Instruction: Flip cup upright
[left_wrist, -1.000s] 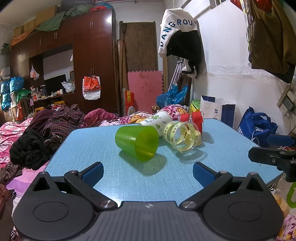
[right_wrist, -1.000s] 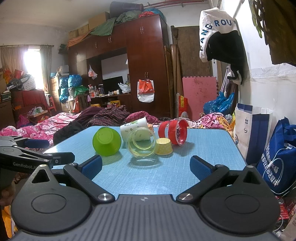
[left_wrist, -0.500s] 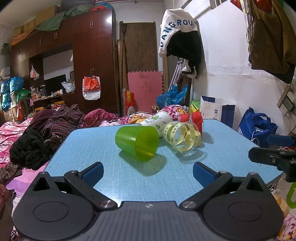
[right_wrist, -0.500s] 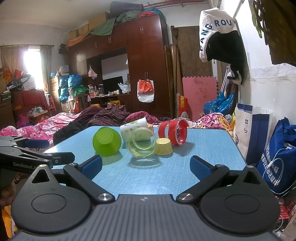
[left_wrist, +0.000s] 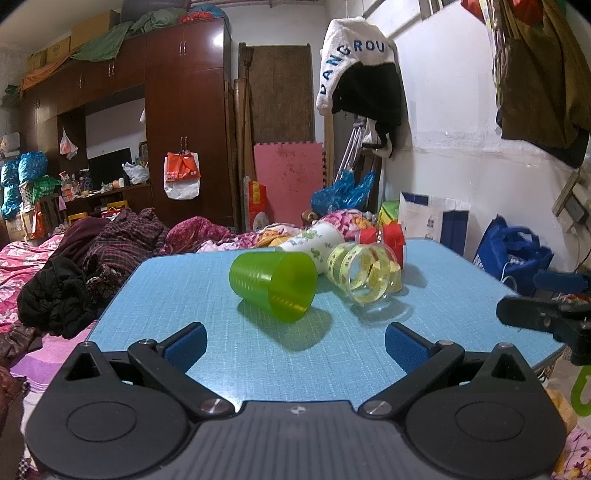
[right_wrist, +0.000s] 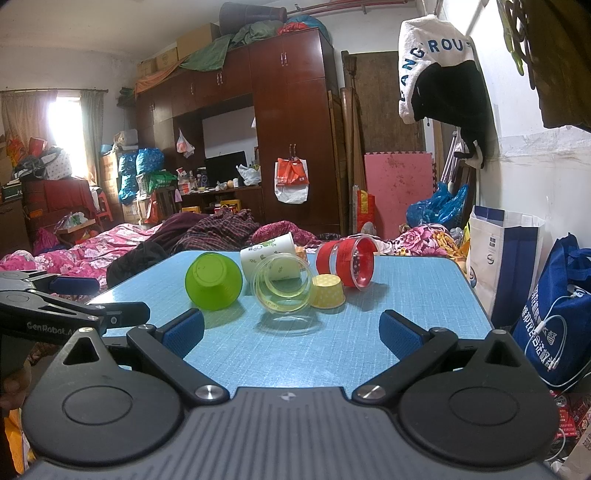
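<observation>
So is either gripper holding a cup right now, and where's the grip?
Nothing is held. The left gripper and right gripper are both open, short of the green cup, which lies on its side on the table.

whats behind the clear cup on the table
A white printed cup lies on its side right behind the clear cup, seen partly through it. The white cup's far end and the table behind it are covered.

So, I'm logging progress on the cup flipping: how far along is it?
Nothing looks done: the green cup, clear cup, white printed cup and red cup all lie on their sides on the blue table. Nothing is in hand: left gripper and right gripper are open, short of the cups. All flipping remains.
</observation>
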